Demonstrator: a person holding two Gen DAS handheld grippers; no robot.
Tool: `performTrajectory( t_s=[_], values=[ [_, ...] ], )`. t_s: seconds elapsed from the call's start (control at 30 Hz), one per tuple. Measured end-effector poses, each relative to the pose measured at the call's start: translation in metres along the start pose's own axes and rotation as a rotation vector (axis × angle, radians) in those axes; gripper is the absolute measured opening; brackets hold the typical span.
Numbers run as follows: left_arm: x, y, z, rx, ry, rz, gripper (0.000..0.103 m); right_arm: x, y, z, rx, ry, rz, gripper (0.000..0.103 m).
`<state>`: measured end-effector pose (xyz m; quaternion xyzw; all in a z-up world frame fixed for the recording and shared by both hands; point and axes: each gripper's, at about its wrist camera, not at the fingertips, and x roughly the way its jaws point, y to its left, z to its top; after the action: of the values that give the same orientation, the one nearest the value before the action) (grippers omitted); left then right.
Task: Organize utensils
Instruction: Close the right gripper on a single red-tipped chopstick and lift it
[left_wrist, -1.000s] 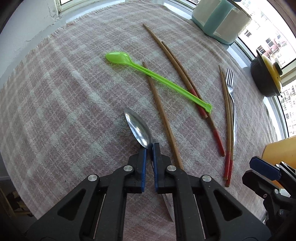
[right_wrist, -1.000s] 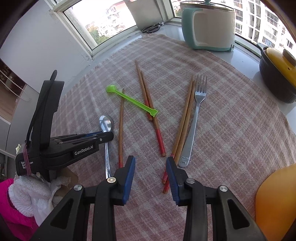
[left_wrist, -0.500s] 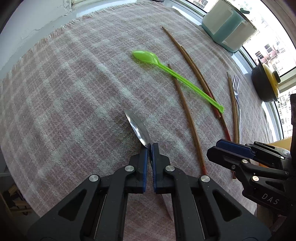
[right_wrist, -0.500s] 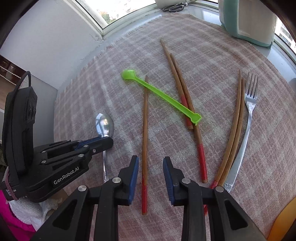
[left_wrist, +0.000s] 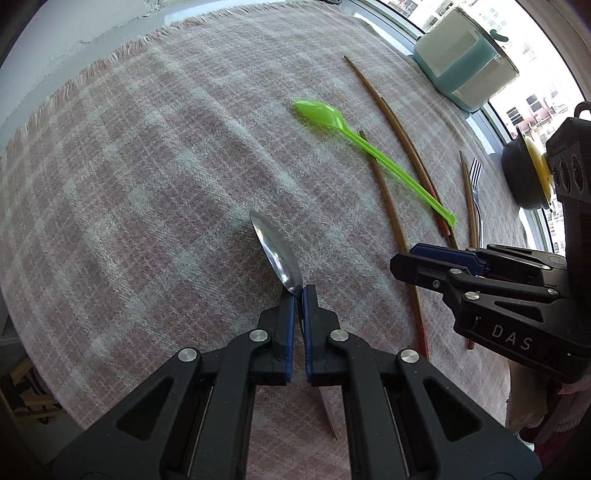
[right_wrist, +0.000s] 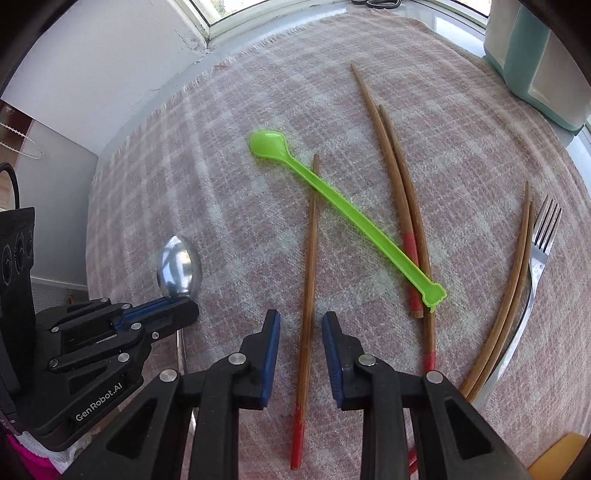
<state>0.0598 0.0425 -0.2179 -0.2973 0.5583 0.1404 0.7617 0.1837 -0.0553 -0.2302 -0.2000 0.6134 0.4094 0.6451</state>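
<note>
Lowered astride lone chopstick (right_wrist: 306, 295) – right gripper (right_wrist: 301, 325) closing, left gripper (left_wrist: 299, 295) clamping metal spoon (left_wrist: 275, 247) – sorting barely begun

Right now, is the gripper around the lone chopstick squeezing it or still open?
Open. The right gripper is closing, but gaps show between its pads and the lone chopstick.

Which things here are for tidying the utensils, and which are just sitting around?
For the job:
- shiny metal spoon, held in left gripper
- single brown wooden chopstick, between closing right gripper jaws
- bright green plastic spoon
- silver metal fork

Just sitting around:
- teal and white pot
- dark pot with yellow lid
</note>
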Motion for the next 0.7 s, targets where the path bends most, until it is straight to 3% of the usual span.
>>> performTrajectory(
  t_s=[0.2,0.33,0.4,0.7],
  values=[
    [-0.003,0.005,0.0,-0.005,0.0,-0.009,0.002,0.008,0.016,0.014,-0.063,0.06,-0.089,0.021],
    [-0.006,0.011,0.001,-0.01,-0.001,-0.012,0.002,0.013,0.026,0.022,-0.087,0.067,-0.148,0.006],
    [-0.008,0.014,0.001,-0.011,-0.002,-0.011,0.002,0.015,0.03,0.023,-0.1,0.069,-0.162,0.005],
    [-0.017,0.019,0.001,-0.002,-0.007,-0.022,0.0,0.009,0.014,0.016,-0.018,0.027,-0.091,0.004]
  ],
)
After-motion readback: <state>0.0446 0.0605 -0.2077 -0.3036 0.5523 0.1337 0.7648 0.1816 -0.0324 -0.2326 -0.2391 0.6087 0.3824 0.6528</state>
